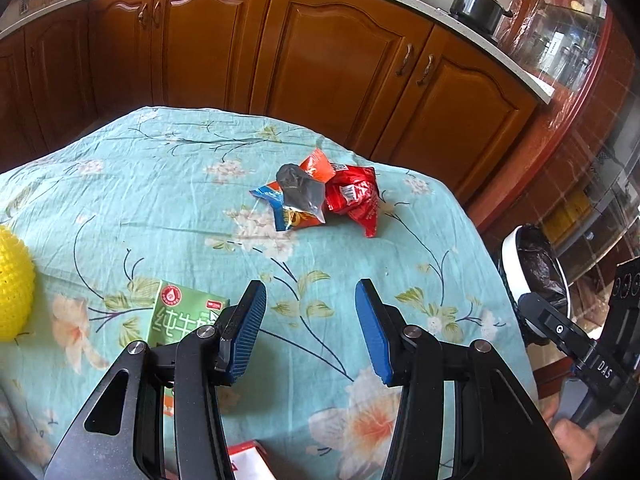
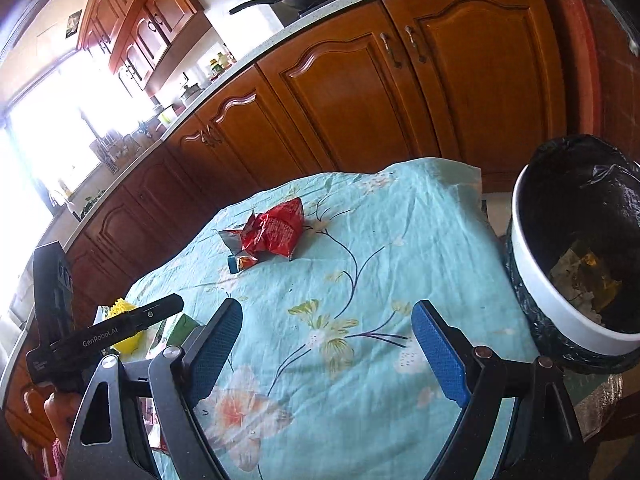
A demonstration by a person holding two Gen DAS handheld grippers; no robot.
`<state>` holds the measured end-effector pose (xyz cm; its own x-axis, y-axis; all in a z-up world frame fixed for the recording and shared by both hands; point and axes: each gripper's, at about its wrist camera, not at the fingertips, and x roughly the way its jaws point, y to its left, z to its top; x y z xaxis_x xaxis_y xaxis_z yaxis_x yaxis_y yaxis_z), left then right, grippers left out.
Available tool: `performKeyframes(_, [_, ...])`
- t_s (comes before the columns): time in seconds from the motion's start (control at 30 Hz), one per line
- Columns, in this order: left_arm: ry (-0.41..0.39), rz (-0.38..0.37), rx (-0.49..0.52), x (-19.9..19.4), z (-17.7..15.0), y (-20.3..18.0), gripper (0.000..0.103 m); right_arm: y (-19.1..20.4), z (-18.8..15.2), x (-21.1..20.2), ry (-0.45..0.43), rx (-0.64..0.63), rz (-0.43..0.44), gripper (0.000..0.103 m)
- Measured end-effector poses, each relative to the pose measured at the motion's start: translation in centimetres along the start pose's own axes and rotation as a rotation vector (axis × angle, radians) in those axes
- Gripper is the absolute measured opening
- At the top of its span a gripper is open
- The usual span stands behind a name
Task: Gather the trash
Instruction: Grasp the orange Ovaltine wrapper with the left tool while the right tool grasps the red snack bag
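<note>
Centrally, crumpled red wrapper (image 1: 354, 199), grey-and-blue wrappers (image 1: 296, 196) touching

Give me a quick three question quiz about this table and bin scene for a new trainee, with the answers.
1. True or false: the left gripper holds a wrapper.
2. Where is the bin? A) on the table B) beside the table edge C) on the counter
3. What colour is the biggest wrapper in the pile?

Key: 1 false, both it and the right gripper are open and empty. 2 B. 3 red.
</note>
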<state>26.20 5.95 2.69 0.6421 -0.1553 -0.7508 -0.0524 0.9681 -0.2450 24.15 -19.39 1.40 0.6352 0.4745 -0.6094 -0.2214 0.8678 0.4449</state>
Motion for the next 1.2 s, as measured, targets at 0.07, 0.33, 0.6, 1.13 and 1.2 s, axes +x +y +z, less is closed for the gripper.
performKeyframes(0.07, [-0.002,0.015,0.003,0.3,0.5,0.3,0.047,0.7,0.3,0.6,0.007,-0.014,0.006,0.088])
performKeyframes(0.33, [0.021,0.095,0.039,2.9,3.5,0.8,0.047,3.2,2.3,4.4,0.037,-0.058,0.042,0.088])
performKeyframes(0.6, [0.046,0.173,0.056,6.4,6.2,1.2,0.047,3.4,4.7,9.3,0.086,-0.039,0.055,0.080])
performKeyframes(1.13, [0.116,0.206,0.133,12.1,7.8,0.3,0.010,1.9,7.0,17.1,0.189,0.089,0.126,0.054])
performKeyframes(1.2, [0.125,0.194,0.139,12.5,7.5,0.2,0.002,2.0,6.9,17.4,0.196,0.097,0.143,0.050])
